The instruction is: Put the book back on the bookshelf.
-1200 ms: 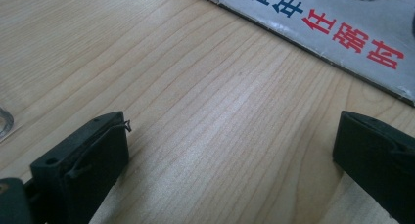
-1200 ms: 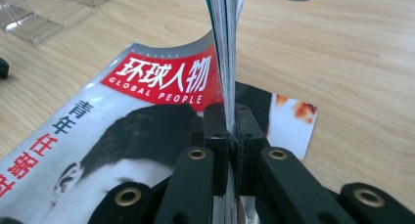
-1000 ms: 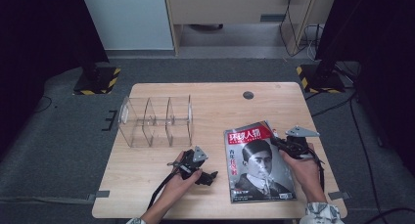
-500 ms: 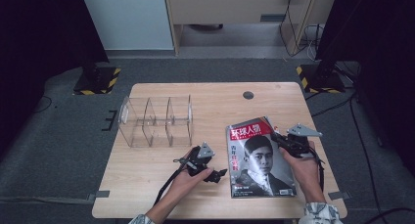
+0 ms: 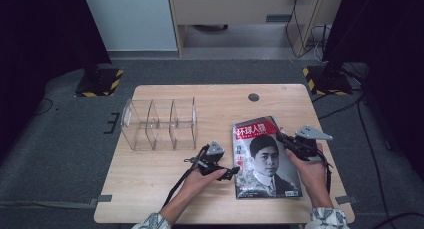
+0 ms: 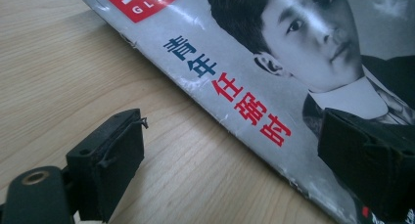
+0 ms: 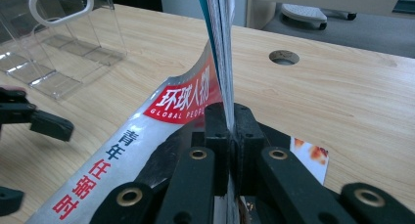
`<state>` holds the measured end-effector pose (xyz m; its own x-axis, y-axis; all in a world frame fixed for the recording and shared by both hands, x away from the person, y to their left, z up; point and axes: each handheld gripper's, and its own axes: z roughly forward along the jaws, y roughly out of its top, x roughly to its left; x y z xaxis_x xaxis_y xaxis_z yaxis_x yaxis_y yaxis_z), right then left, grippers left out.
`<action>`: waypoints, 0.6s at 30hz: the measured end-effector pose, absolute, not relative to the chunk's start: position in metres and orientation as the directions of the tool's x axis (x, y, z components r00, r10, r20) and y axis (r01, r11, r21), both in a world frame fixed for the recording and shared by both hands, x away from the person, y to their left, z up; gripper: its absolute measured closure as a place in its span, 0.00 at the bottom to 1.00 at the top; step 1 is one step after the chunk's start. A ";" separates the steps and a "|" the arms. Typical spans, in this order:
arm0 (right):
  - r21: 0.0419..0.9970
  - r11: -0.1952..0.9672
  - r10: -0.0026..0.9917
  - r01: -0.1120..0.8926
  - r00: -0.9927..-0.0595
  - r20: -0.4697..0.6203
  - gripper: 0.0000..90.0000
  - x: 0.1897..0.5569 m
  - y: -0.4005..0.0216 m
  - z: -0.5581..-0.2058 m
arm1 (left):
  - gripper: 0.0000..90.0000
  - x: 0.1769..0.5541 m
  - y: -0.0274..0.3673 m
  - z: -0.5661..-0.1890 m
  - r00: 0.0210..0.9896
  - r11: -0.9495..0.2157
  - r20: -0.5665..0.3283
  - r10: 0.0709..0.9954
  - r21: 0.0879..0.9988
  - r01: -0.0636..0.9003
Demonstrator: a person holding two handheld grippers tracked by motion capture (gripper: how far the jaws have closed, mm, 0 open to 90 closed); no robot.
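A magazine (image 5: 265, 159) with a red title and a portrait cover lies on the right part of the wooden table (image 5: 150, 189). My right gripper (image 5: 282, 138) is shut on its right edge and holds that edge up off the table. In the right gripper view the pages (image 7: 221, 48) rise on edge from between the closed jaws (image 7: 229, 111). My left gripper (image 5: 232, 171) is open at the magazine's left edge. Its jaws have just been closing a little. In the left gripper view one jaw is over bare wood and the other over the cover (image 6: 274, 62), with the spine edge between them, untouched.
A clear plastic organizer (image 5: 160, 124) with several compartments stands on the table's left half, behind my left hand. A round cable hole (image 5: 253, 97) sits near the far edge. Dark floor, cables and stand bases with yellow-black stripes surround the table.
My left gripper has moved to the right, up to the magazine's left edge. My right gripper has kept still with the magazine's right edge in its grip.
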<state>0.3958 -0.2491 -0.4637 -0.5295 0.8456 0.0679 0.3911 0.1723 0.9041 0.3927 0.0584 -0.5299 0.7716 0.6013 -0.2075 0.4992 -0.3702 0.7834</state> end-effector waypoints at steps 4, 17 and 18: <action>0.910 0.165 0.841 0.381 -0.536 0.071 0.97 0.395 -0.248 -0.462 | 0.11 0.396 0.048 -0.531 0.767 -0.360 -0.243 0.594 0.772 0.523; 0.926 0.137 0.832 0.353 -0.548 0.086 0.97 0.394 -0.246 -0.457 | 0.15 0.405 0.034 -0.536 0.752 -0.370 -0.245 0.613 0.751 0.546; 0.927 0.130 0.831 0.352 -0.548 0.092 0.97 0.394 -0.247 -0.456 | 0.14 0.406 0.034 -0.536 0.752 -0.370 -0.247 0.611 0.751 0.547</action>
<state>0.3940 -0.2466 -0.4561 -0.5480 0.8314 0.0915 0.3523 0.1302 0.9268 0.4061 0.0342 -0.5361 0.7523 0.6107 -0.2473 0.5473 -0.3703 0.7506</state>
